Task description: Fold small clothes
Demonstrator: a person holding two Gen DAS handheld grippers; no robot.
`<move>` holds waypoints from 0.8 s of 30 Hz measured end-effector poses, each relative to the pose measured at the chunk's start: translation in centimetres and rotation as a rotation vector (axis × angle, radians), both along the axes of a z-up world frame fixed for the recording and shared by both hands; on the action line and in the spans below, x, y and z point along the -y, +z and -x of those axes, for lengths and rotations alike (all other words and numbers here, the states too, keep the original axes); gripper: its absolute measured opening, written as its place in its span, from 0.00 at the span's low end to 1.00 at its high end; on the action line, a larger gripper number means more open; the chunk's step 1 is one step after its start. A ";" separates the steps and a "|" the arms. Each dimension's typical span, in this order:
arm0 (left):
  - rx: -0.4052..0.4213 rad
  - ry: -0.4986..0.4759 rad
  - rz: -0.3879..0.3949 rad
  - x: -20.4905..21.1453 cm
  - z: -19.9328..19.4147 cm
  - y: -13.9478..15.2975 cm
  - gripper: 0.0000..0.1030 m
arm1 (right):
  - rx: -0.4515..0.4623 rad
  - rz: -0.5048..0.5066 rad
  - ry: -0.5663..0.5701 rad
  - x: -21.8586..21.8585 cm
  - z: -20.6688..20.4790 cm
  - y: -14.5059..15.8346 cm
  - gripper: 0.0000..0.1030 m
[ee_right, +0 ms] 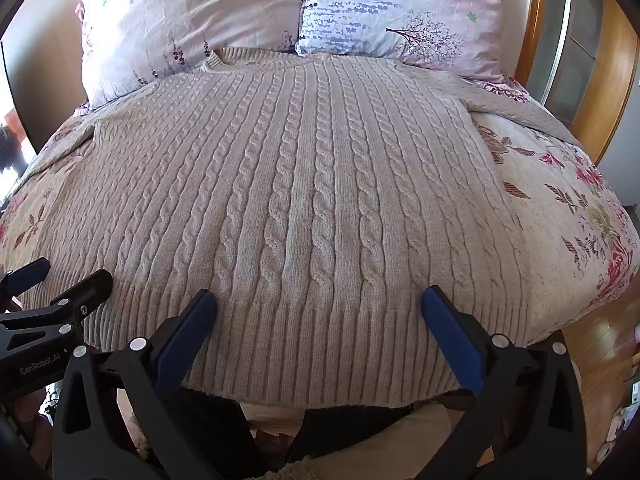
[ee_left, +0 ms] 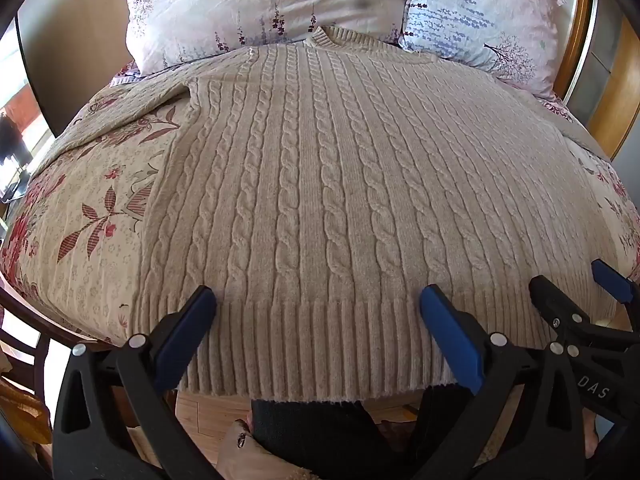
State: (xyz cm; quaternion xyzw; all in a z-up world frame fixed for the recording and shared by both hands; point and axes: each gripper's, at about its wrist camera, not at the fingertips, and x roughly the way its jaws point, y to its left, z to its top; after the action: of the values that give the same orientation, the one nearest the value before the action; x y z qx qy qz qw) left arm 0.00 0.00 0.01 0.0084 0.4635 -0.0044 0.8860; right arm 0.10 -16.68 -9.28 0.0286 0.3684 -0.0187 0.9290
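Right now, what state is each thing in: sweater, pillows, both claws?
Sweater: spread flat on the bedspread, unfolded, hem over the near edge.
Pillows: two, side by side beyond the collar.
Left claw: open, above the hem, empty.
Right claw: open, above the hem, empty.

Above the sweater (ee_left: 320, 184) spread flat on the bed (ee_left: 92, 216) the way lies open up to the two pillows (ee_right: 192, 28) blocking the head edge, while at the foot edge the left gripper (ee_left: 318, 300) and right gripper (ee_right: 319, 300) crowd side by side.
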 end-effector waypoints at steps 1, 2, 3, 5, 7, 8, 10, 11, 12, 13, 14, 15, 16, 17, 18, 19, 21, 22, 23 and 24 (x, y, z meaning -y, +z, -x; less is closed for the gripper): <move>-0.001 0.000 0.000 0.0 0.0 0.0 0.98 | 0.000 0.000 0.000 0.0 0.0 0.0 0.99; -0.001 0.000 0.000 0.0 0.0 0.0 0.98 | 0.001 0.001 0.000 0.0 0.0 0.0 0.99; -0.001 0.000 0.000 0.0 0.0 0.0 0.98 | 0.001 0.001 0.000 0.0 0.1 0.0 0.99; -0.001 0.000 0.000 0.0 0.0 0.0 0.98 | 0.000 0.001 0.000 0.1 0.1 0.0 0.99; -0.001 0.000 0.000 0.0 0.0 0.1 0.98 | 0.000 0.001 0.000 0.1 0.1 0.1 0.99; 0.000 0.000 0.000 0.0 -0.1 0.1 0.98 | 0.000 0.001 -0.001 0.1 0.1 0.1 0.99; 0.000 0.000 0.000 0.0 0.0 0.0 0.98 | 0.003 0.001 0.000 0.1 0.2 0.1 0.99; 0.001 0.000 0.000 0.0 0.0 0.0 0.98 | 0.003 0.000 0.000 0.1 0.2 0.1 0.99; 0.001 0.000 0.000 0.0 0.0 0.0 0.98 | 0.003 0.000 0.000 0.1 0.2 0.1 0.99; 0.001 -0.001 0.000 0.0 0.0 0.0 0.98 | 0.003 0.000 -0.001 0.1 0.2 0.1 0.99; 0.002 -0.001 0.000 0.0 0.0 0.0 0.98 | 0.003 0.000 -0.001 0.1 0.1 0.1 0.99; 0.002 -0.001 0.000 0.0 0.0 0.0 0.98 | 0.003 0.000 -0.001 0.1 0.1 0.1 0.99; 0.002 0.000 0.000 0.0 0.0 0.0 0.98 | 0.003 0.000 -0.001 0.1 0.1 0.2 0.99; 0.002 0.000 0.000 0.0 0.0 0.0 0.98 | 0.004 0.000 0.000 0.1 0.2 0.1 0.99; 0.002 0.000 0.000 0.0 0.0 0.0 0.98 | 0.005 0.000 0.000 0.1 0.2 0.1 0.99; 0.003 0.000 0.000 0.0 0.0 0.0 0.98 | 0.005 0.000 0.000 0.1 0.2 0.1 0.99; 0.003 0.000 0.000 0.0 0.0 0.0 0.98 | 0.006 0.000 0.000 0.1 0.2 0.1 0.99; 0.004 0.000 0.000 0.0 0.0 0.0 0.98 | 0.006 0.000 0.000 0.1 0.2 0.1 0.99; 0.005 0.000 0.000 0.0 0.0 0.0 0.98 | 0.006 0.000 0.000 0.1 0.2 0.1 0.99; 0.005 0.000 0.000 0.0 0.0 0.0 0.98 | 0.006 0.000 0.000 0.1 0.2 0.1 0.99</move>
State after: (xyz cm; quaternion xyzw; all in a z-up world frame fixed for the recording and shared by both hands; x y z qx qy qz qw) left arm 0.03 0.00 0.03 0.0086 0.4613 -0.0044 0.8872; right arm -0.10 -16.81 -9.14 0.0287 0.3656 -0.0188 0.9302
